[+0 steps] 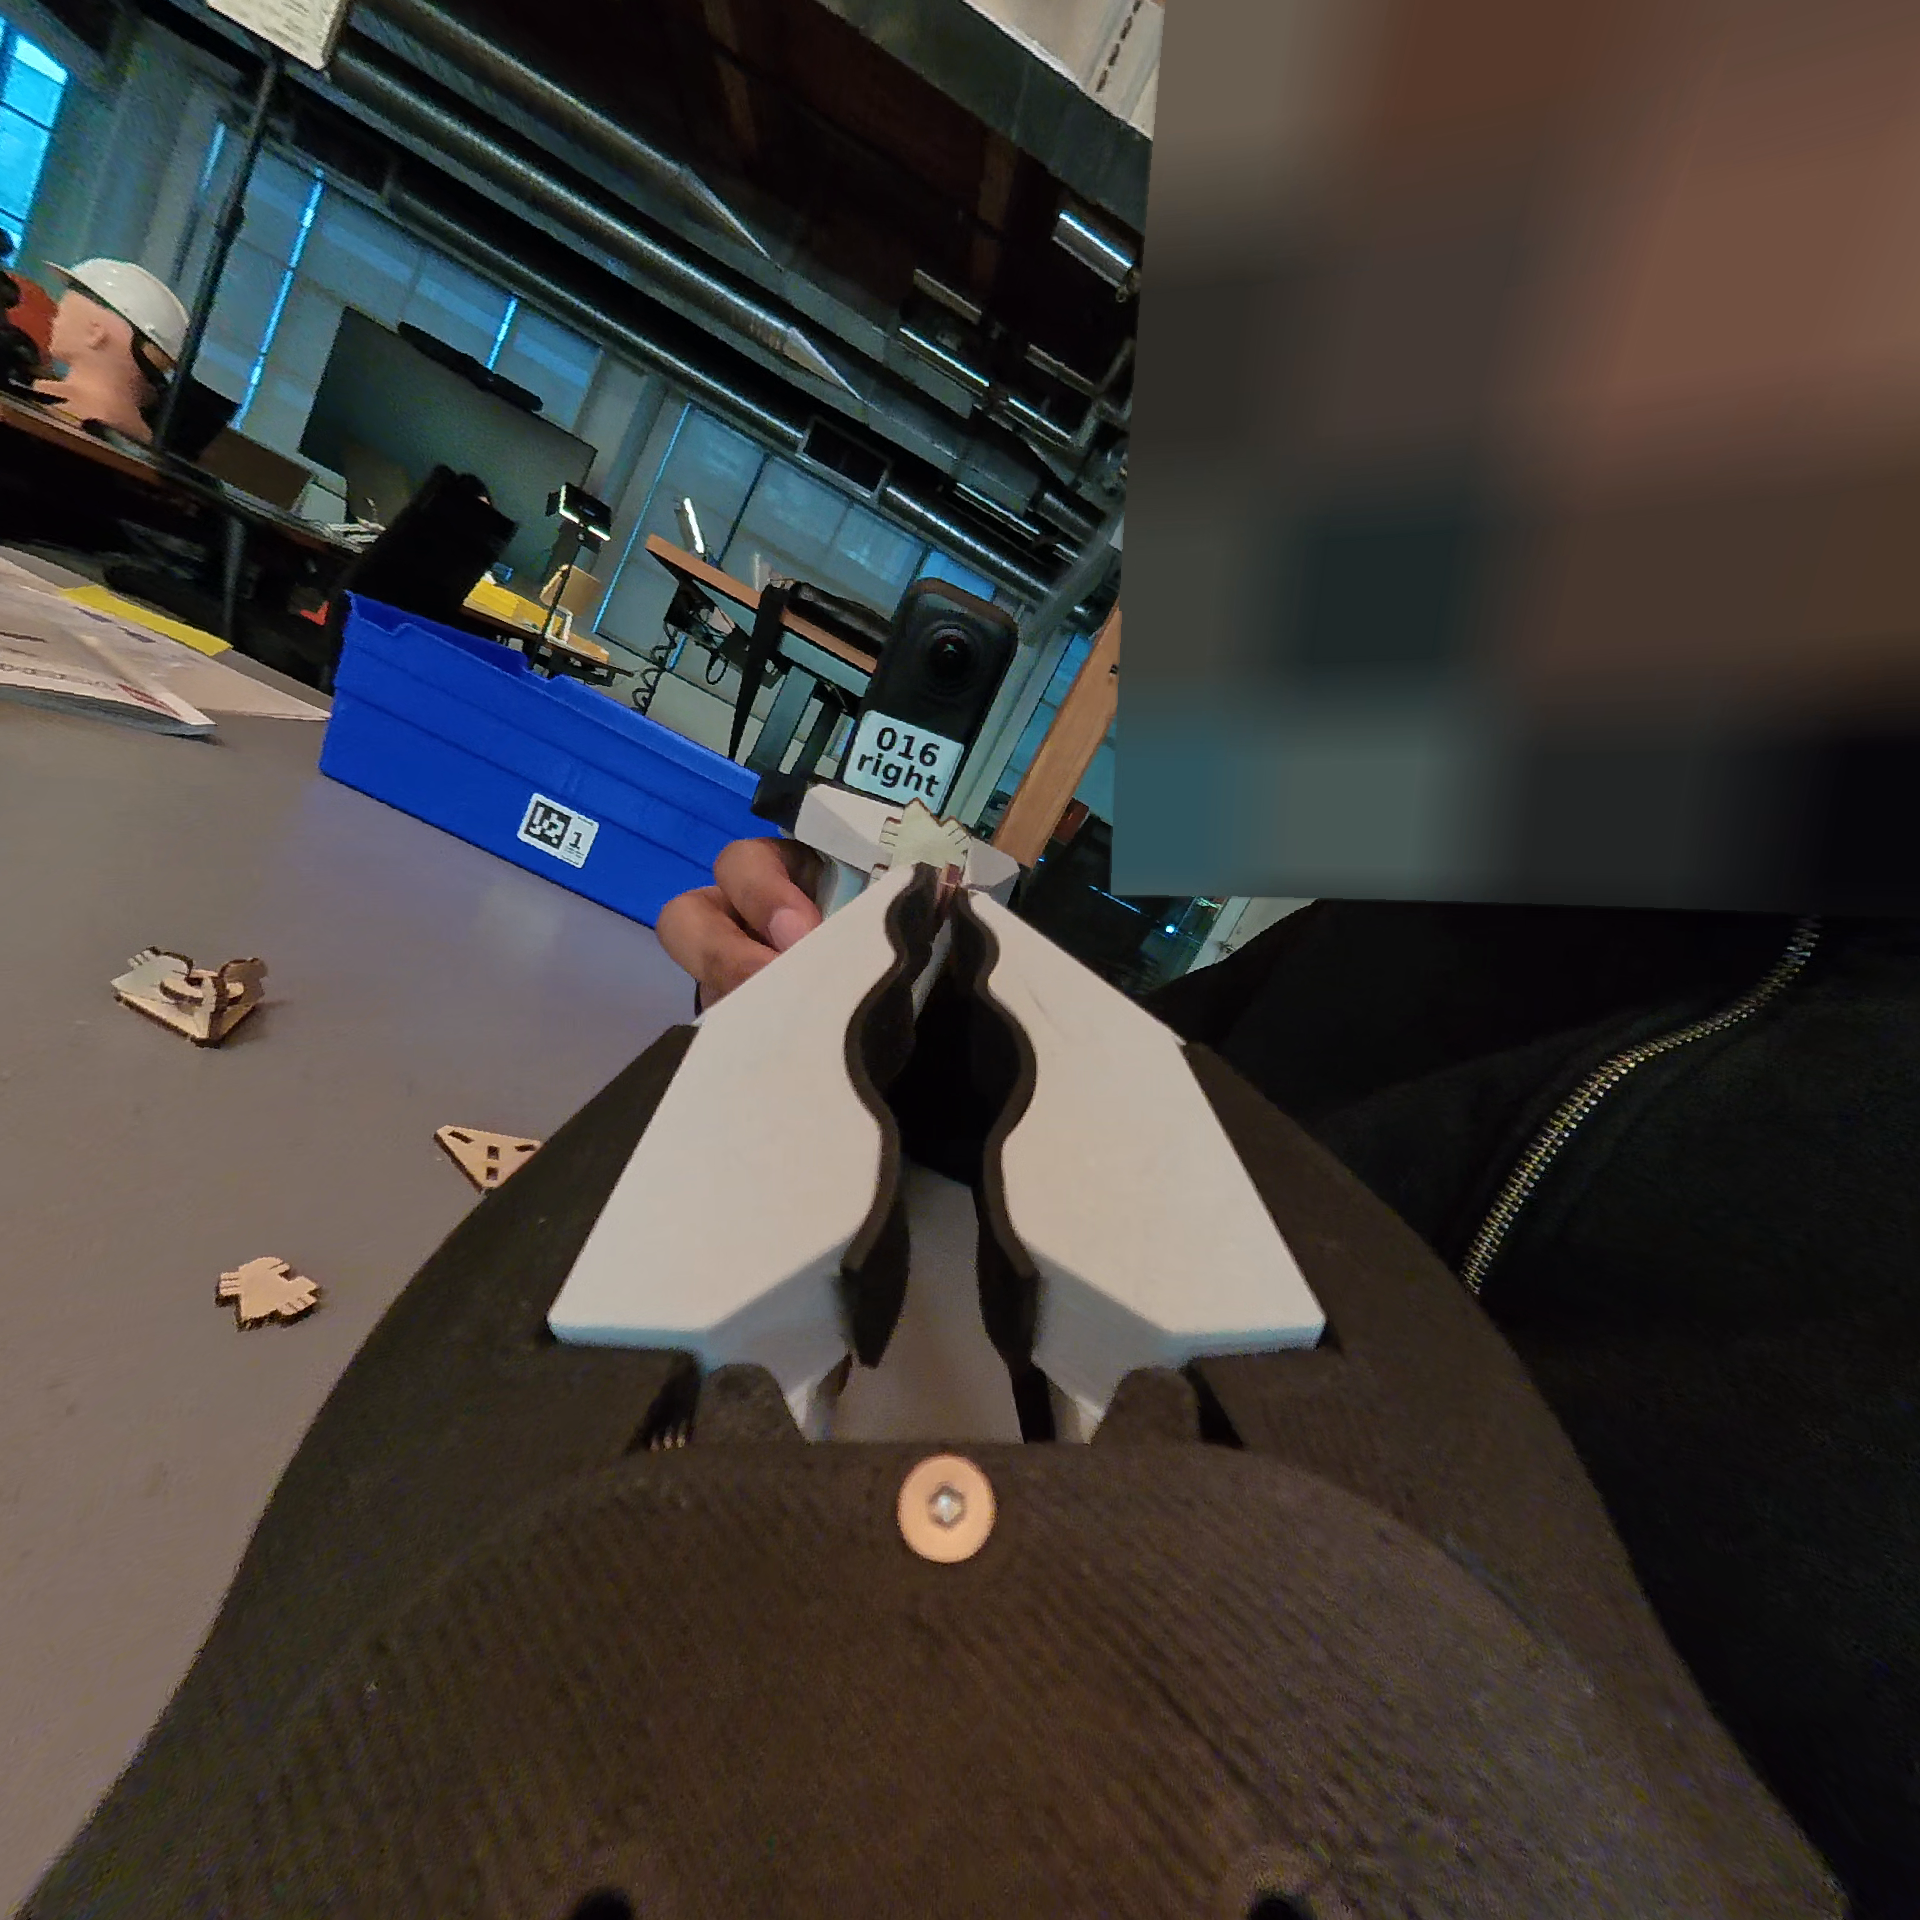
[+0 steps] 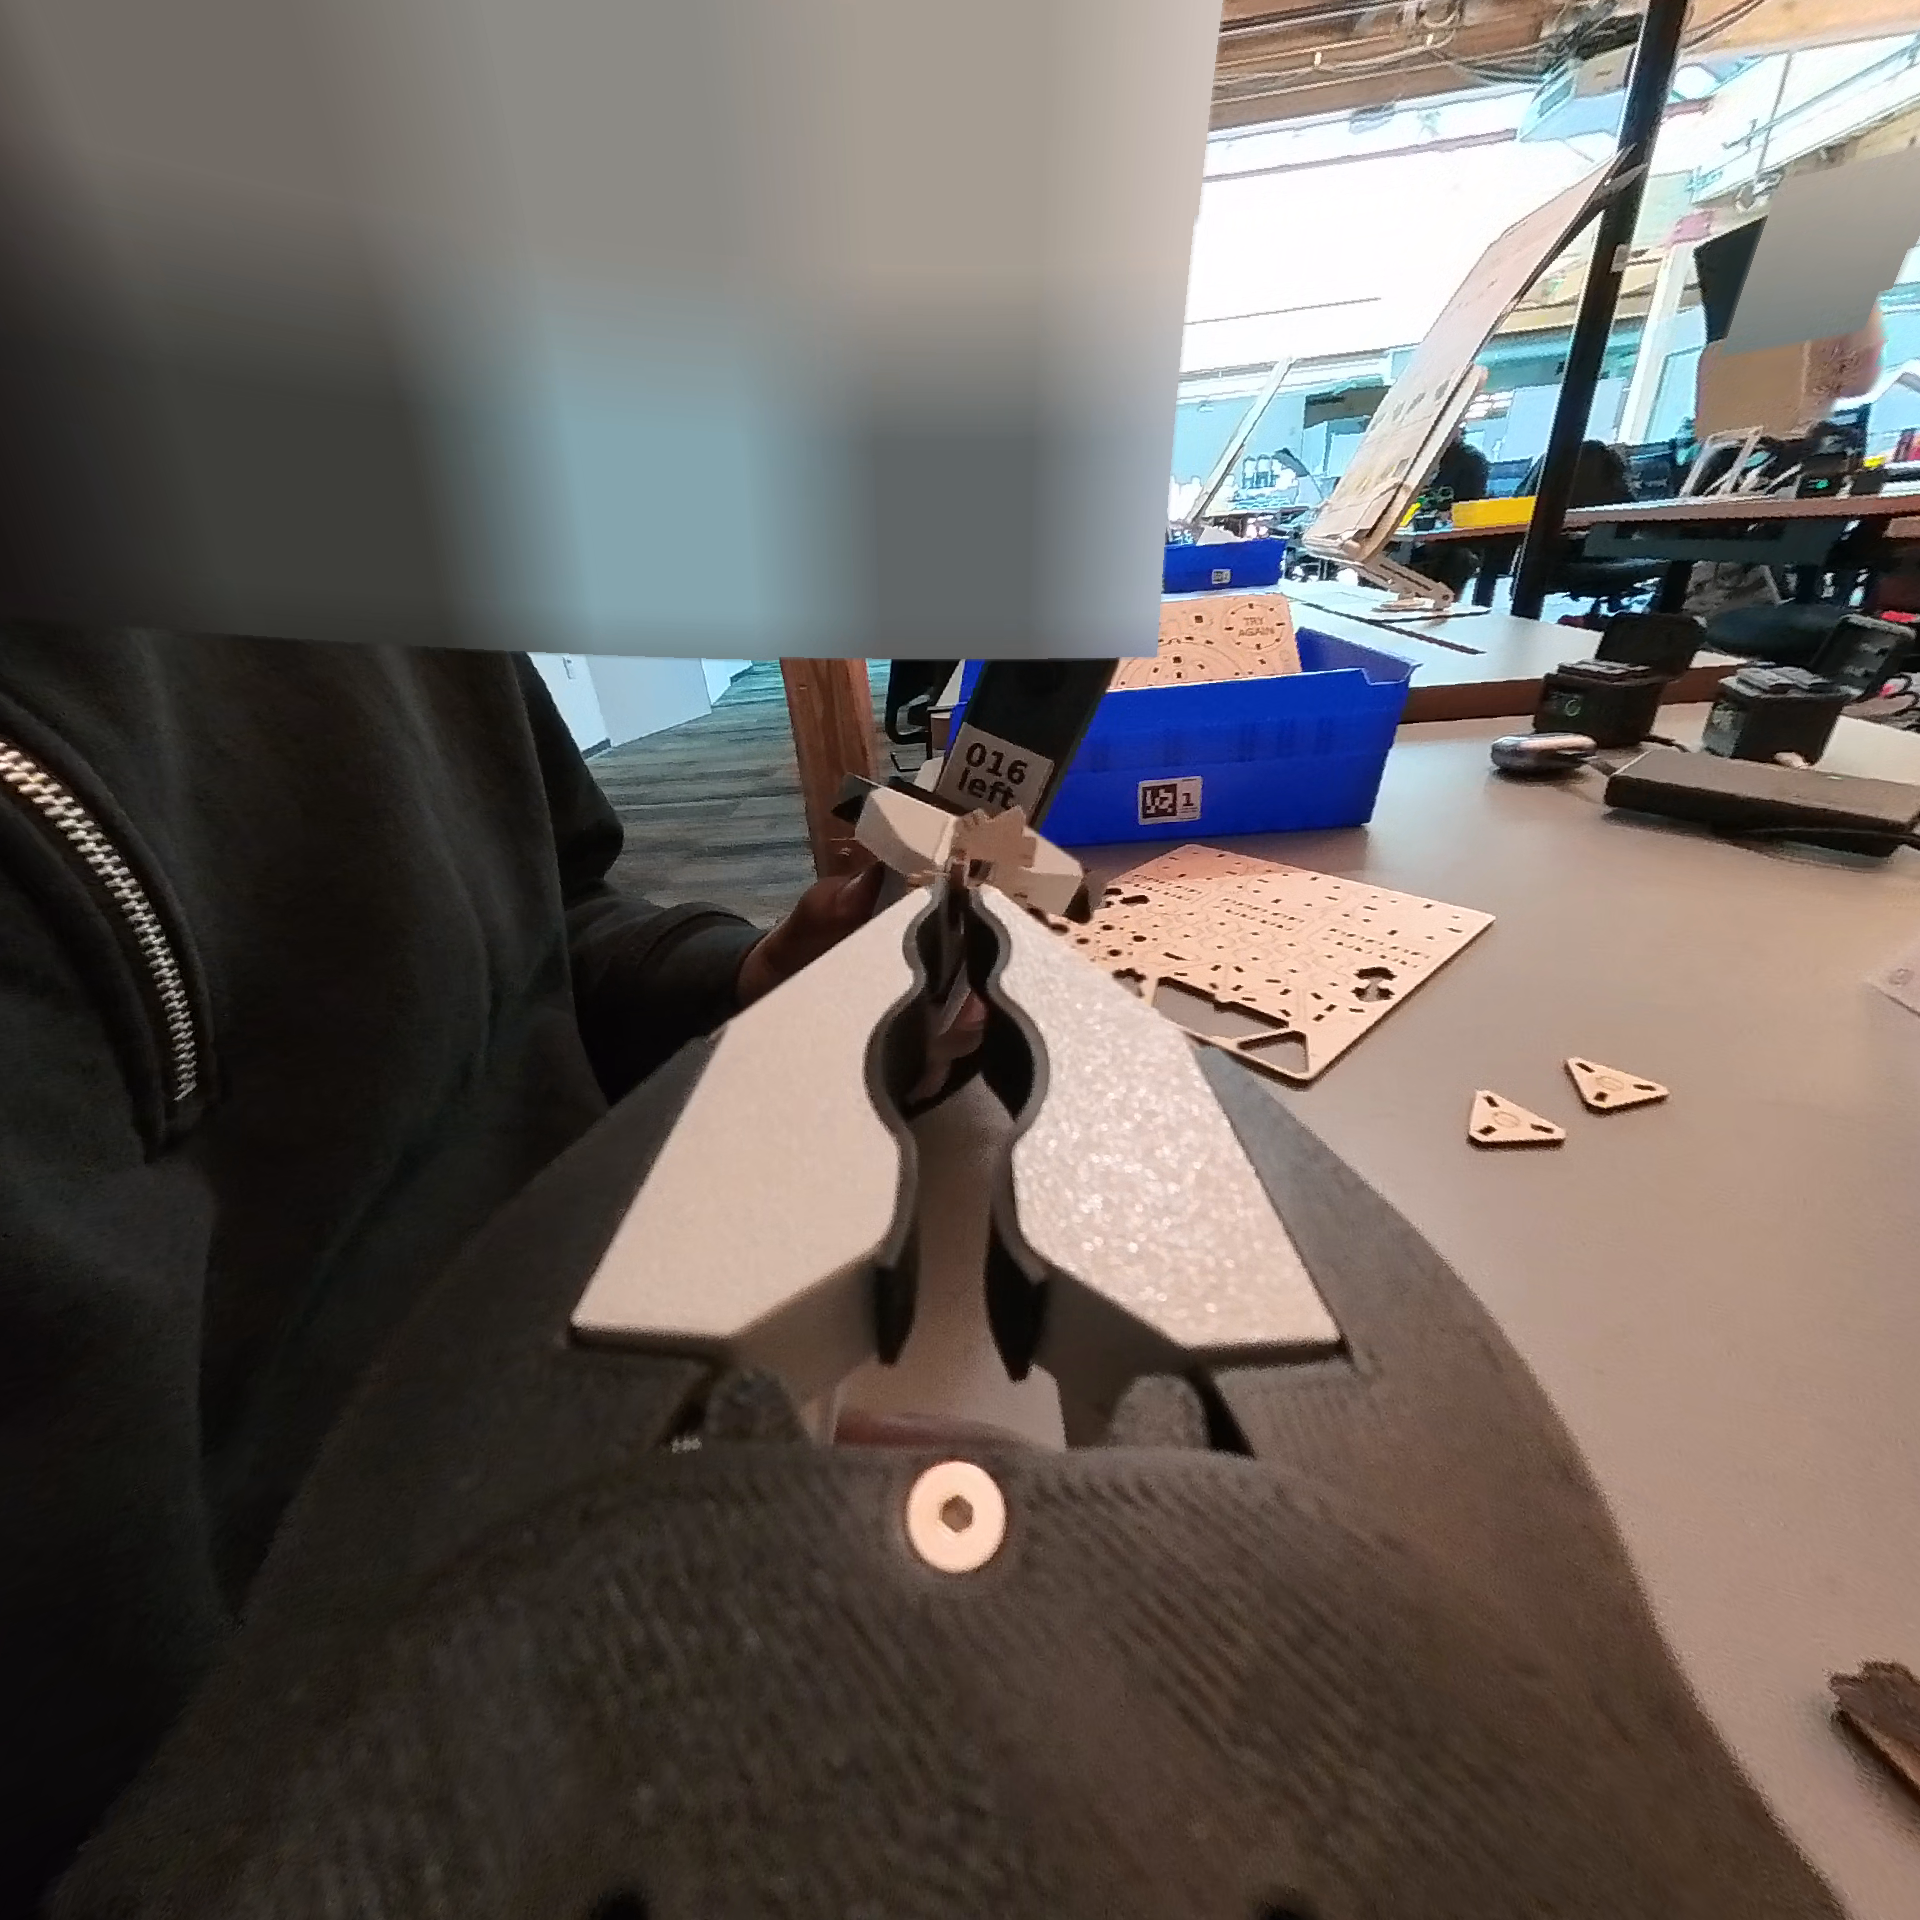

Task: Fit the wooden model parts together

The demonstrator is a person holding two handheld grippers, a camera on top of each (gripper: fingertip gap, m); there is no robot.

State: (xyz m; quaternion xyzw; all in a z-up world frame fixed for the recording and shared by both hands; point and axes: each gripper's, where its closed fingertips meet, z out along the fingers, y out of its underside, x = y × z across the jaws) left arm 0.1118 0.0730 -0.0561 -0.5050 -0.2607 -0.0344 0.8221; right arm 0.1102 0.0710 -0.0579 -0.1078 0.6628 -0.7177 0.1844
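My two grippers point at each other, tip to tip, above the grey table (image 1: 208,1143). My left gripper (image 1: 943,883) is shut on the thin edge of a small light-wood piece. A toothed wooden piece (image 1: 925,836) stands face-on just past its tips, against the white fingers (image 1: 847,831) of the right gripper. In the right wrist view my right gripper (image 2: 951,883) is also shut on a thin wooden edge. The toothed piece (image 2: 1003,840) shows there against the left gripper's white fingers (image 2: 904,831). The thin edges and the toothed piece meet at the tips; I cannot tell how they join.
A blue bin (image 1: 499,748) stands behind on the table, with loose wooden pieces (image 1: 192,992) (image 1: 486,1151) (image 1: 267,1291) nearby. The right wrist view shows a cut-out wooden sheet (image 2: 1288,956), two wooden triangles (image 2: 1515,1120), the blue bin (image 2: 1226,748) and black devices (image 2: 1766,800). A person in a dark zipped jacket (image 2: 260,935) is close. My two grippers' fingertips are within a few centimetres of each other.
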